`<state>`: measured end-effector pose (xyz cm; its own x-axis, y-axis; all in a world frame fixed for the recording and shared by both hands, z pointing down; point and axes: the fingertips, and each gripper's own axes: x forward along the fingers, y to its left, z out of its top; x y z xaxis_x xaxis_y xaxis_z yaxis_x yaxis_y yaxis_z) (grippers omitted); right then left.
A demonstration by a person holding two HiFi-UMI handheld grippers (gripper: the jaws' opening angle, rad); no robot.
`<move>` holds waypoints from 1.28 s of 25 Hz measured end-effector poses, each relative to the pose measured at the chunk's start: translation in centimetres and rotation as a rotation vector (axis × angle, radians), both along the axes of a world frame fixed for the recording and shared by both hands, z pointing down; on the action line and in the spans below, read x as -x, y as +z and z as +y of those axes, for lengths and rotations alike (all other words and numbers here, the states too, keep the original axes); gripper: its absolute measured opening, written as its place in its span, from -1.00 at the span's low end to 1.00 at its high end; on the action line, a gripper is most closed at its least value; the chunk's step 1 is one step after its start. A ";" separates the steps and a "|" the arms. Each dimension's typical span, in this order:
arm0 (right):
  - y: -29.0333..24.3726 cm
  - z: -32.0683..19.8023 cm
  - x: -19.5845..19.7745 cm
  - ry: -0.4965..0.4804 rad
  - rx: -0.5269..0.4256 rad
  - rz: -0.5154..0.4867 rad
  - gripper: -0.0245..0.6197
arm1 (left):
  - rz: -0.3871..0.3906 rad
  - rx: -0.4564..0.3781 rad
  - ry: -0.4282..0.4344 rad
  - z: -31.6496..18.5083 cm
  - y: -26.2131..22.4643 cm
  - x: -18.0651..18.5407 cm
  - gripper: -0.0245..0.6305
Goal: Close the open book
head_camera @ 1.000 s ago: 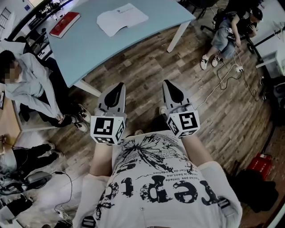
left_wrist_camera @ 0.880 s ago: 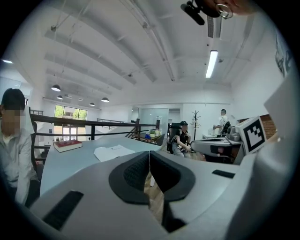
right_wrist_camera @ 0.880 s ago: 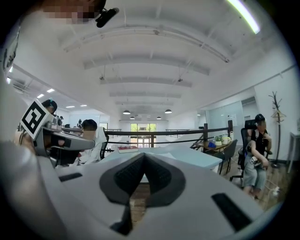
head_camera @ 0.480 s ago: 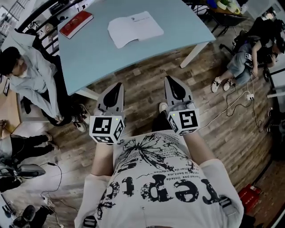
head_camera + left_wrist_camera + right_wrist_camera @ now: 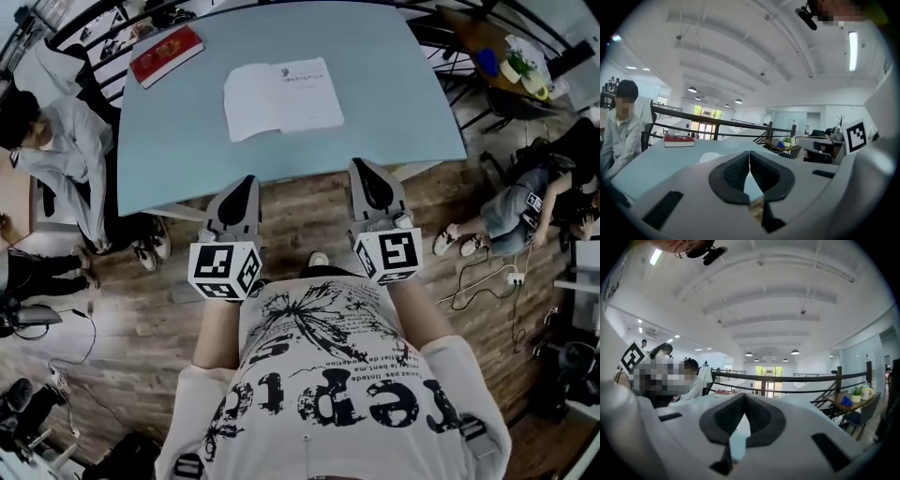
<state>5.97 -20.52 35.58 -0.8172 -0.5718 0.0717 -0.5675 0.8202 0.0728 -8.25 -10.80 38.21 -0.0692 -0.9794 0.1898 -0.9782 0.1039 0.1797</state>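
Note:
An open book point(image 5: 281, 98) with white pages lies flat on the light blue table point(image 5: 394, 112), toward its far side. In the left gripper view the book point(image 5: 708, 157) shows as a pale patch just over the jaws. My left gripper point(image 5: 244, 182) and right gripper point(image 5: 363, 166) are side by side at the table's near edge, well short of the book. Both point level toward it. The left gripper point(image 5: 749, 153) has its pads pressed together with nothing between them. My right gripper point(image 5: 744, 395) also has its tips touching and is empty.
A shut red book point(image 5: 167, 54) lies at the table's far left corner. A person point(image 5: 56, 141) sits at the table's left side, and another point(image 5: 534, 202) sits on the wooden floor at the right, with cables nearby. A second table point(image 5: 502, 52) with cups stands far right.
Both grippers have travelled forward over the floor and now reach the table's near edge. The open book sits closer and more centred ahead. Both pairs of jaws stay shut.

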 end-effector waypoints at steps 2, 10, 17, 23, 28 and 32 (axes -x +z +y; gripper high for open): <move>0.5 -2.6 -0.1 -0.023 0.009 0.009 -0.89 | 0.018 0.009 -0.033 -2.1 0.7 -0.2 -0.86; 4.3 -8.6 2.3 -0.086 0.072 0.070 -0.89 | 0.088 0.072 -0.149 -7.0 5.6 2.1 -0.86; 7.9 -12.7 6.9 -0.112 0.097 0.129 -0.89 | 0.208 0.122 -0.198 -11.2 13.1 6.3 -0.86; 10.2 -16.1 11.4 -0.135 0.108 0.164 -0.89 | 0.562 0.137 -0.253 -14.7 19.2 10.0 -0.86; 11.5 -17.6 13.9 -0.161 0.096 0.196 -0.89 | 0.985 0.059 -0.310 -17.3 22.7 11.5 -0.46; 11.7 -18.6 14.8 -0.160 0.081 0.196 -0.89 | 1.094 0.049 -0.361 -18.0 24.5 12.8 -0.41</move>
